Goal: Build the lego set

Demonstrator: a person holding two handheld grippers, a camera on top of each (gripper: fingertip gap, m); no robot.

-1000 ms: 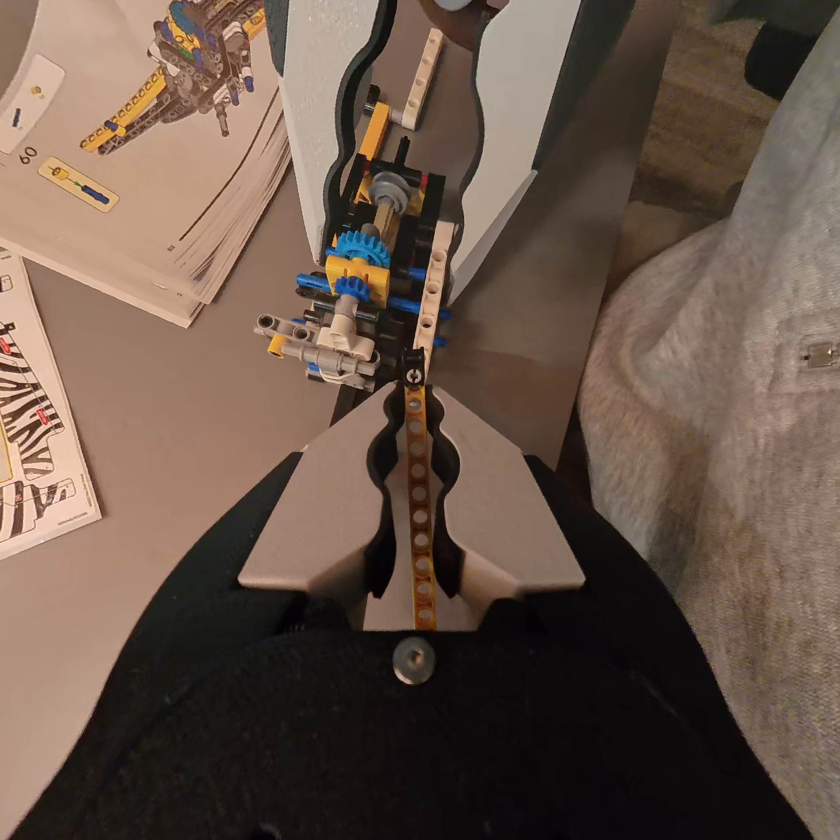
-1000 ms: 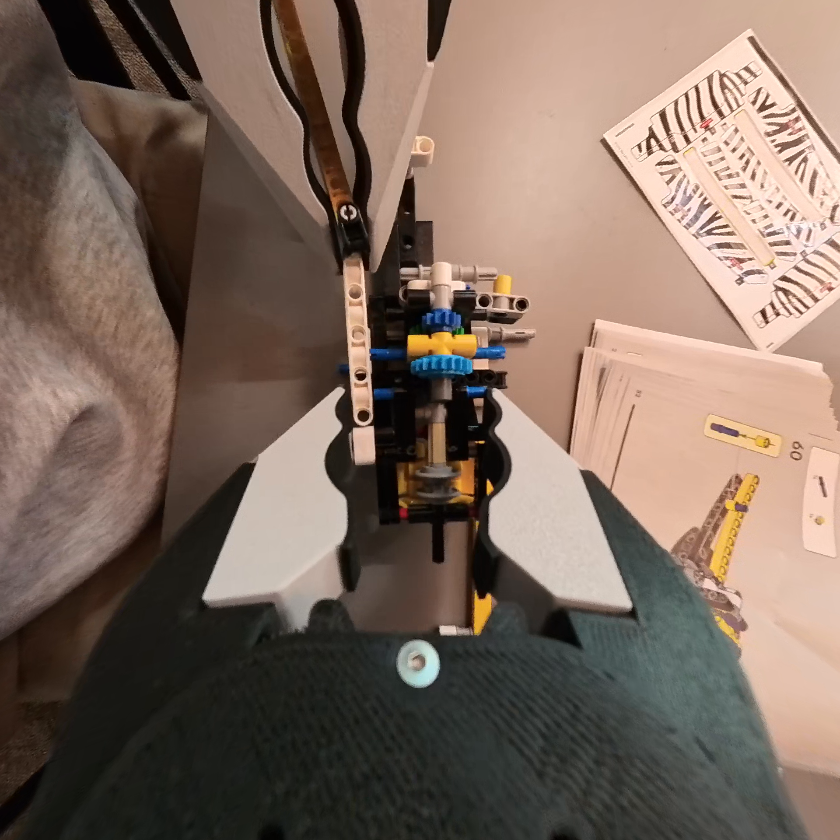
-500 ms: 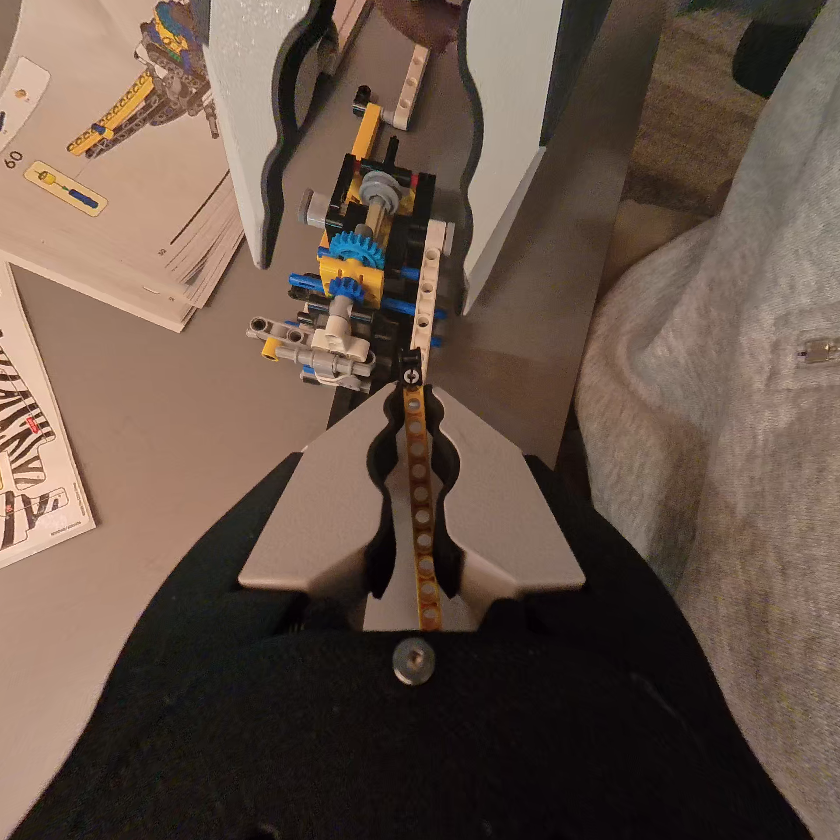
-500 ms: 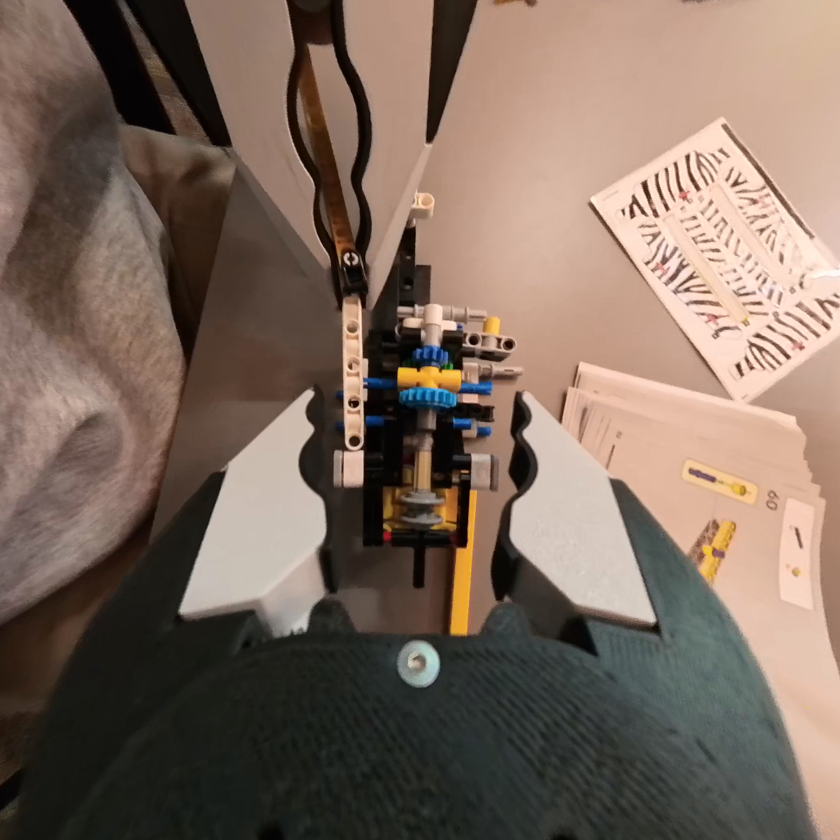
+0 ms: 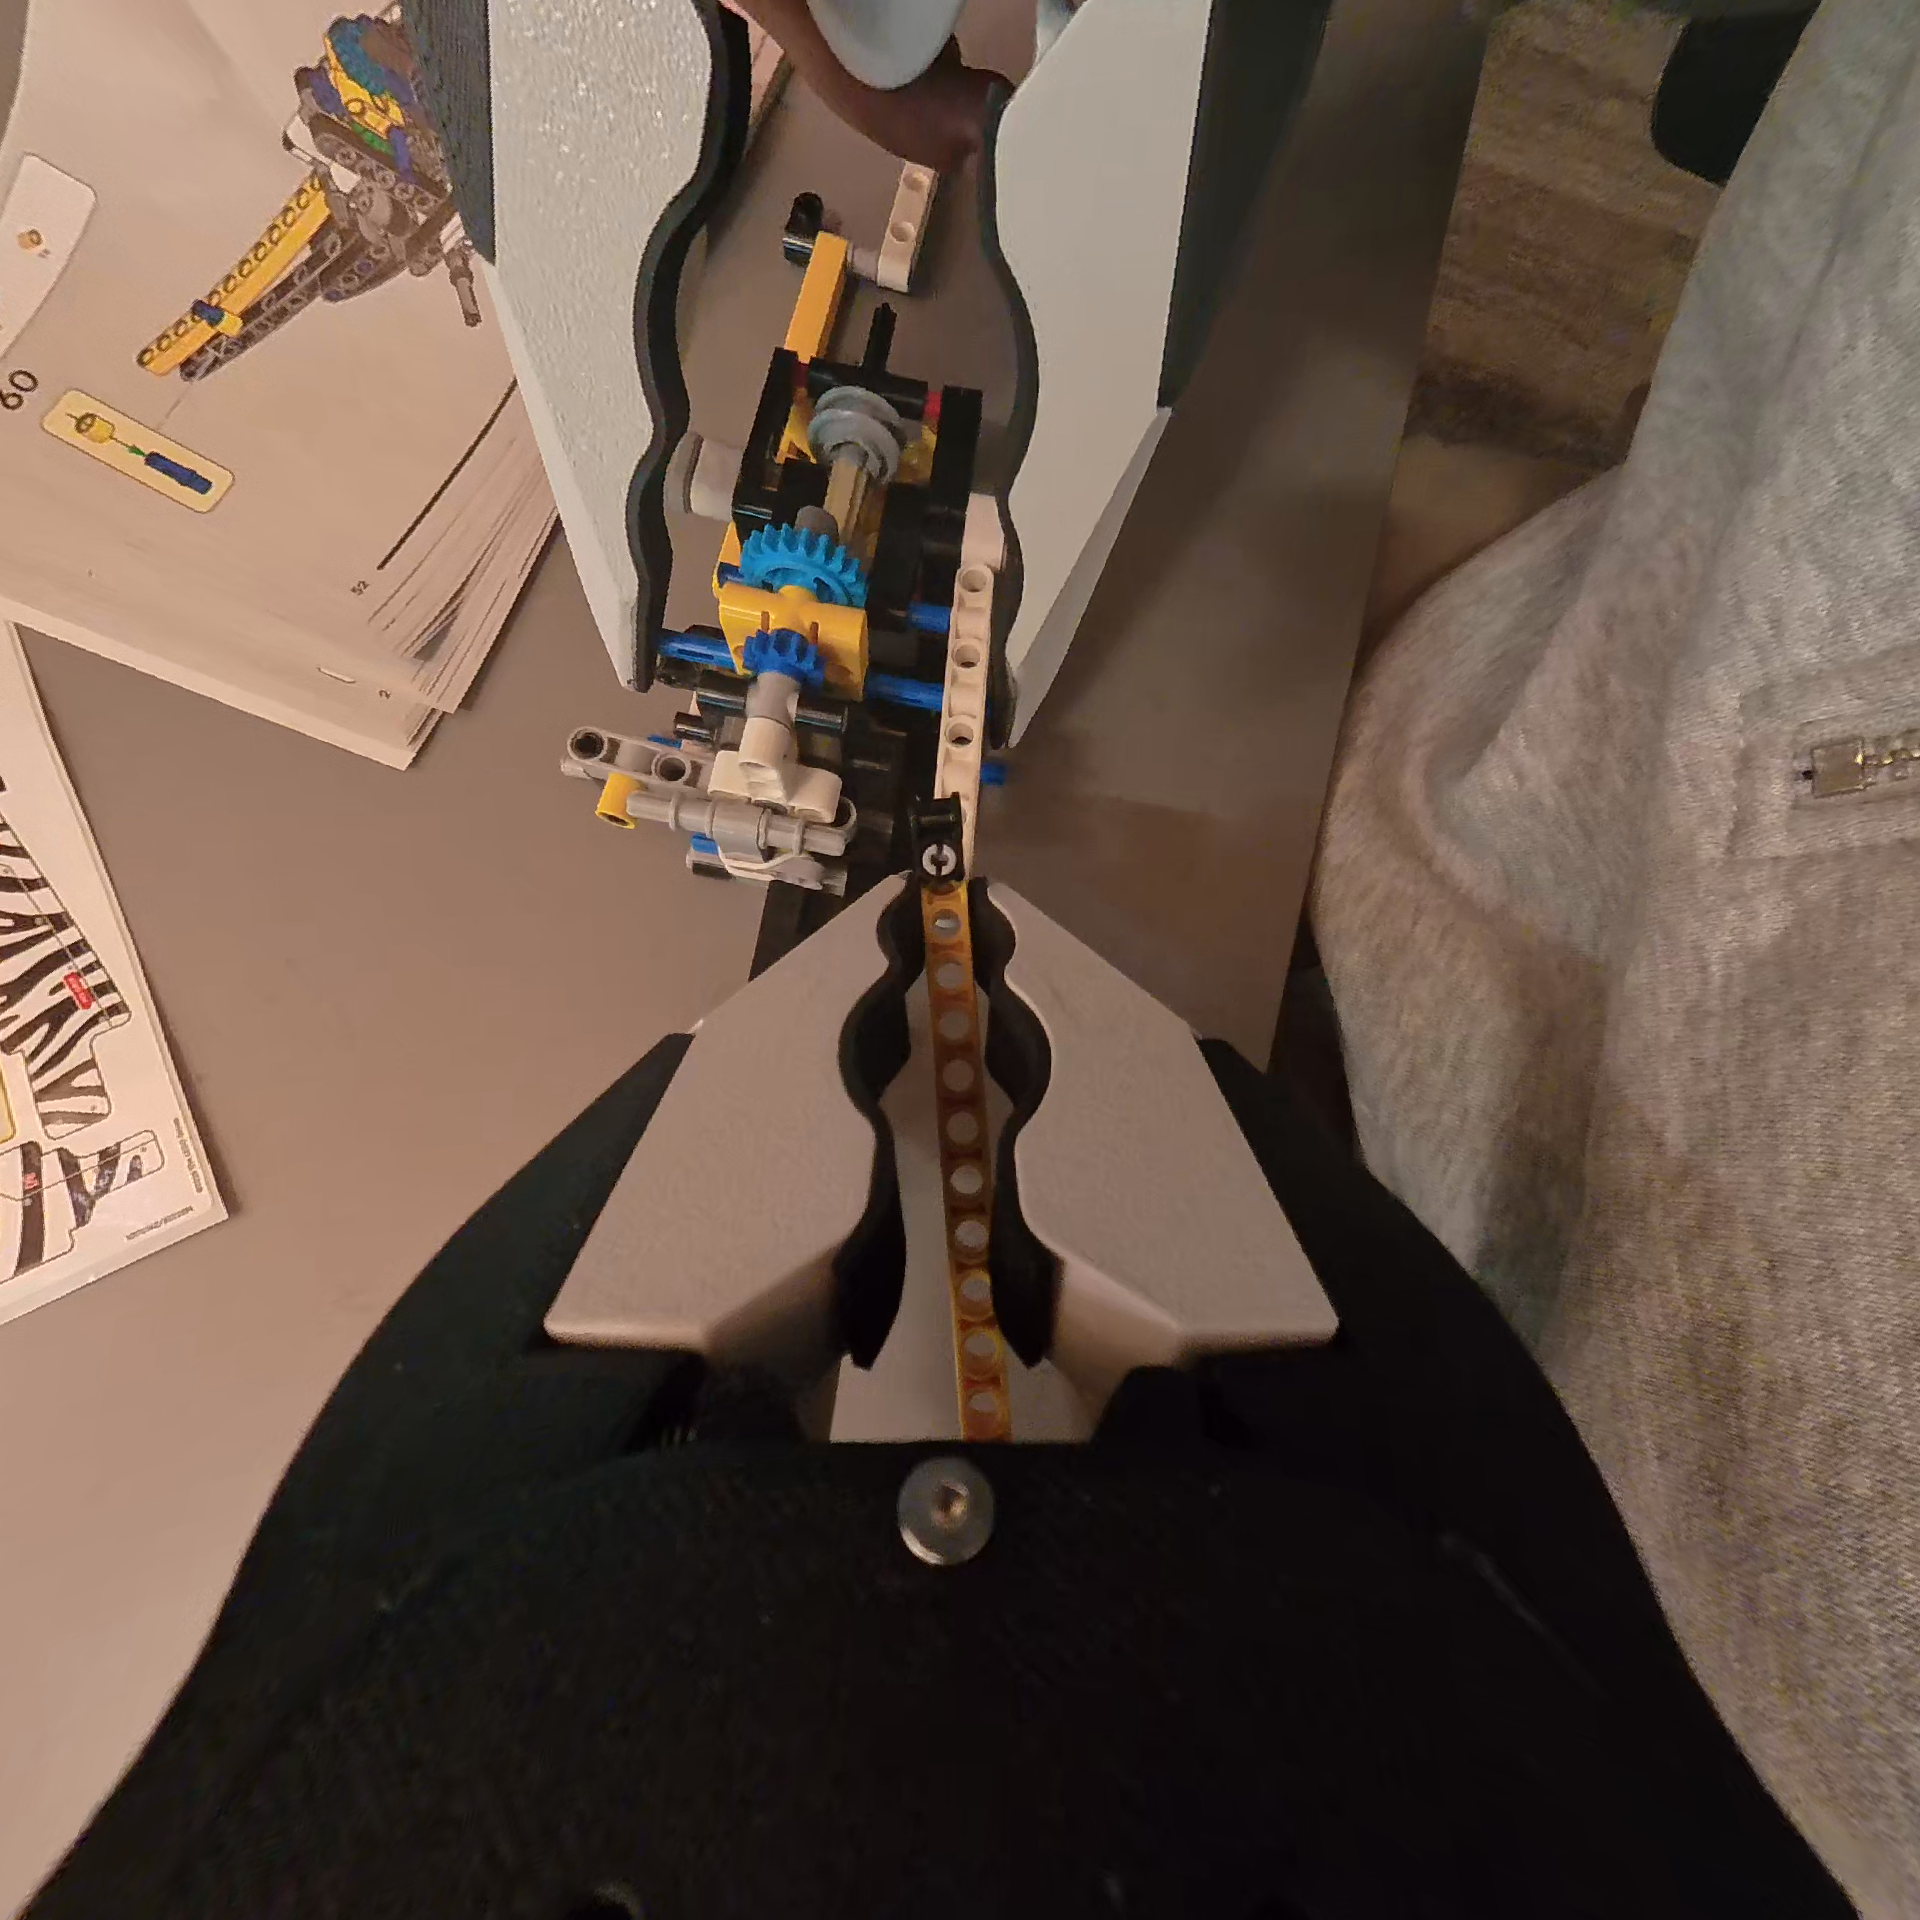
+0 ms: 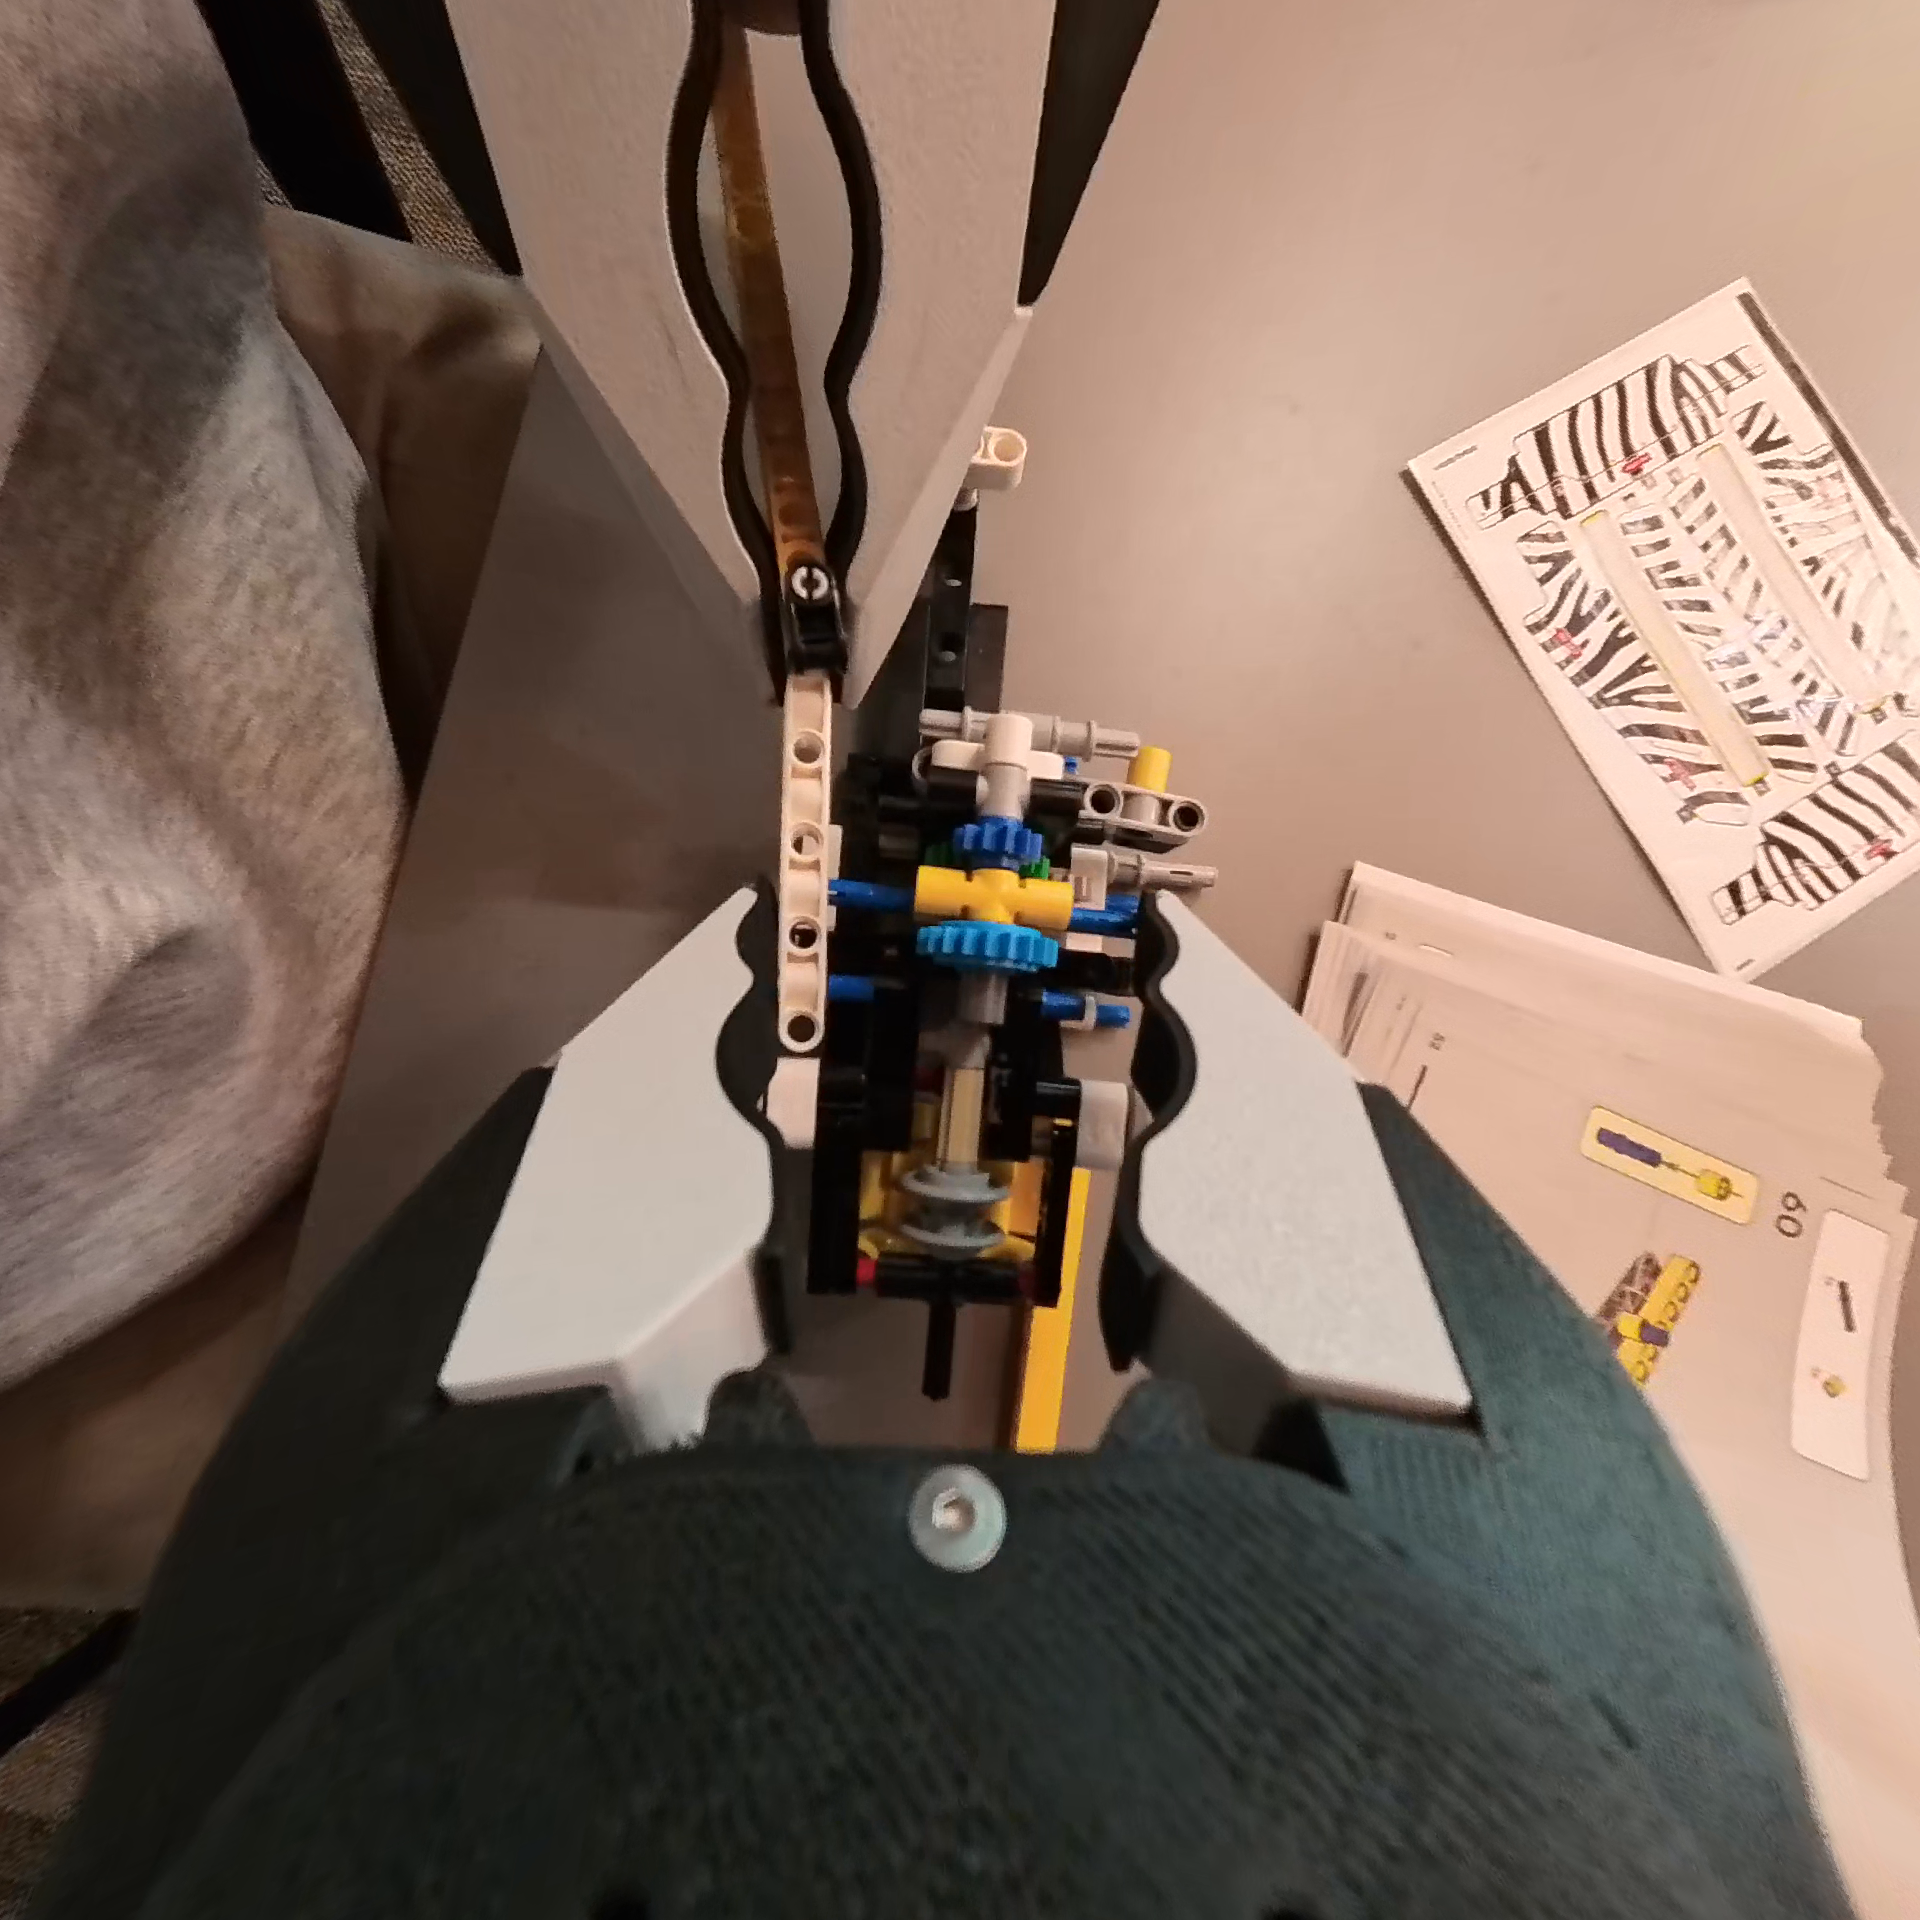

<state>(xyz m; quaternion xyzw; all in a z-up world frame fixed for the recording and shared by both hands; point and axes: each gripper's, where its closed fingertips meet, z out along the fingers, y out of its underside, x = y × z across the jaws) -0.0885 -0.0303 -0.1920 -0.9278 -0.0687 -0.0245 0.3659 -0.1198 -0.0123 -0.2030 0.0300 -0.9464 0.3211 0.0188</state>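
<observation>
With the left claw [image 5: 940,914] pinching the yellow beam [image 5: 961,1122] against the model [image 6: 966,997], the right claw [image 6: 961,935], closed around that model, likely must steady it for pressing home.

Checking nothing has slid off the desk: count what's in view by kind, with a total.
Grippers: 2, the left gripper and the right gripper
Lego assembly: 1
Long yellow beam, held in the left gripper: 1
Instruction booklet: 1
Zebra-striped sticker sheet: 1
Total: 6
</observation>
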